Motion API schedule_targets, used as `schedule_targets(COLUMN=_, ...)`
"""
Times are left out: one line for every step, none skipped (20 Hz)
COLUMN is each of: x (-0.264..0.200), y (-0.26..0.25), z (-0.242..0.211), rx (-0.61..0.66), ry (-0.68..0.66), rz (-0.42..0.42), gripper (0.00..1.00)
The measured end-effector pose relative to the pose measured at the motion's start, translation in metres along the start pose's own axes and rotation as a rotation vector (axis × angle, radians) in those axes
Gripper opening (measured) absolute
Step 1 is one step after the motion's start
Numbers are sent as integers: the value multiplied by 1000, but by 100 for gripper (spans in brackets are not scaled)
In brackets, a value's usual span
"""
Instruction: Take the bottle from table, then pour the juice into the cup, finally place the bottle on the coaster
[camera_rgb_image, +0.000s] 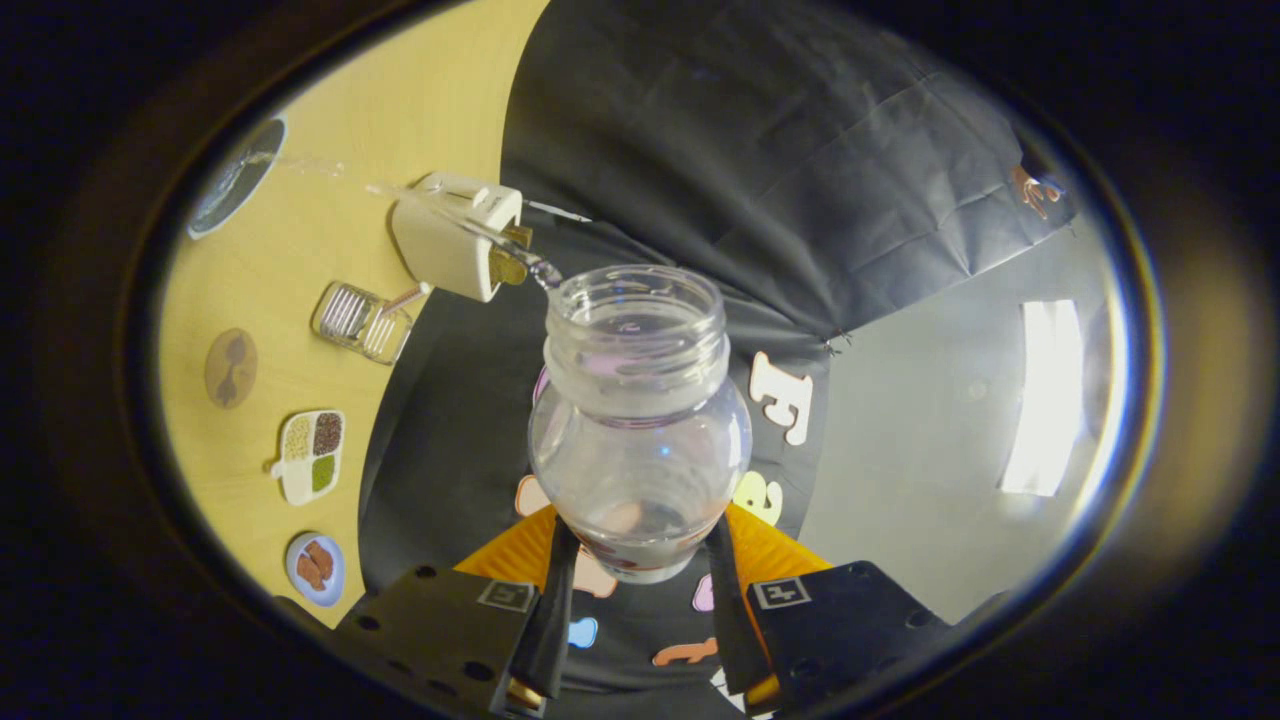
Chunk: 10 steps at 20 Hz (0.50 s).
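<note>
My gripper (640, 585) is shut on the lower body of a clear, uncapped bottle (640, 440), with one finger pressing on each side. The bottle is tipped over sideways, its open mouth (636, 300) pointing away from the fingers. A thin stream of clear liquid (450, 212) runs from the mouth's rim, across the wooden table (300, 250), to a round dark cup (236, 176) seen from above, far beyond the fingers. Little liquid is left in the bottle. A round brown coaster (230, 368) lies on the table, nearer than the cup.
A white box-shaped object (450, 240) sits on the table under the stream. Close to it stands a clear ribbed glass container (360, 322). A white divided dish of grains (312, 455) and a small blue plate with brown food (315, 568) lie past the coaster.
</note>
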<state>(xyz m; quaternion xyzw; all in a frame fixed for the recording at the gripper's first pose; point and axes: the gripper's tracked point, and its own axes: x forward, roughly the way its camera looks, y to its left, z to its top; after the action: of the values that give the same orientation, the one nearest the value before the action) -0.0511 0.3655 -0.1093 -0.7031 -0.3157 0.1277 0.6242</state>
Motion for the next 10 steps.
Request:
schedule_targets(x=1, y=-1, z=0, rx=-4, ry=-4, rz=-3, gripper=64)
schedule_targets(x=3, y=-3, z=-1, rx=-10, ry=-8, rz=-5, gripper=64)
schedule_targets(x=3, y=-5, z=-1, rx=-15, ry=-12, rz=-7, gripper=64)
schedule_targets(x=4, y=-7, z=-1, rx=-20, ry=-16, rz=-11, gripper=64)
schedule_targets(x=5, y=-8, z=-2, rx=-23, ry=-19, rz=-16, gripper=64)
schedule_targets(x=5, y=-9, z=-1, rx=-26, ry=-24, rz=-18, gripper=64)
schedule_targets(x=5, y=-10, z=-1, rx=-27, ry=-26, rz=-22, gripper=64)
schedule_targets(x=6, y=-12, z=0, rx=-29, ry=-30, rz=-25, gripper=64)
schedule_targets(x=6, y=-13, z=1, rx=-35, ry=-33, rz=-32, gripper=64)
schedule_targets(x=6, y=-15, z=1, rx=-40, ry=-38, rz=-34, gripper=64)
